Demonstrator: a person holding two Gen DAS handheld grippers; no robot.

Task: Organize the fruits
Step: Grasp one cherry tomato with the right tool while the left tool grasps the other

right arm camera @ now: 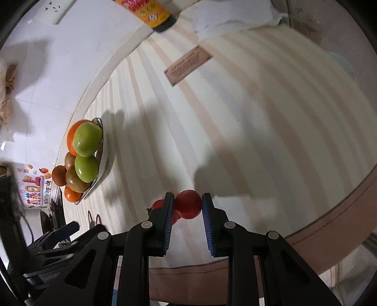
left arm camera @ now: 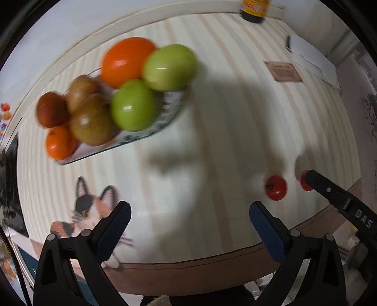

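Right gripper point(right arm camera: 188, 204): jaws drawn in close, blue ribbed pads pressed on either side of 1 small red fruit point(right arm camera: 188, 204), which sits at the fingertips just over the striped tablecloth point(right arm camera: 259, 141). In the left wrist view the same gripper point(left arm camera: 306, 183) enters from the right edge, its black finger covering most of that fruit point(left arm camera: 304, 182).

Second small red fruit point(right arm camera: 158, 205): just left of the held one, outside the left finger and partly hidden behind it, on the cloth. In the left wrist view it point(left arm camera: 276, 187) lies free, stem to the left, just beside the right gripper's tip; whether the 2 fruits touch cannot be told.

Left gripper point(left arm camera: 189, 217): jaws spread wide, nothing between the blue pads, over bare cloth near the front table edge point(left arm camera: 188, 268). A cat motif point(left arm camera: 88, 211) is printed on the cloth beside its left finger.

Patterned dish point(left arm camera: 146, 134): toward the far left of the table, well apart from both grippers. Contents, piled: 2 green fruits point(left arm camera: 134, 106), 1 large orange fruit point(left arm camera: 124, 62), 1 small orange fruit point(left arm camera: 60, 141), 3 brown fruits point(left arm camera: 93, 121). View blurred.

Other: dark bottle with yellow label point(right arm camera: 150, 14) at the far edge; brown label patch point(right arm camera: 187, 64) on the cloth; white cloth point(right arm camera: 233, 16) at the far right corner.
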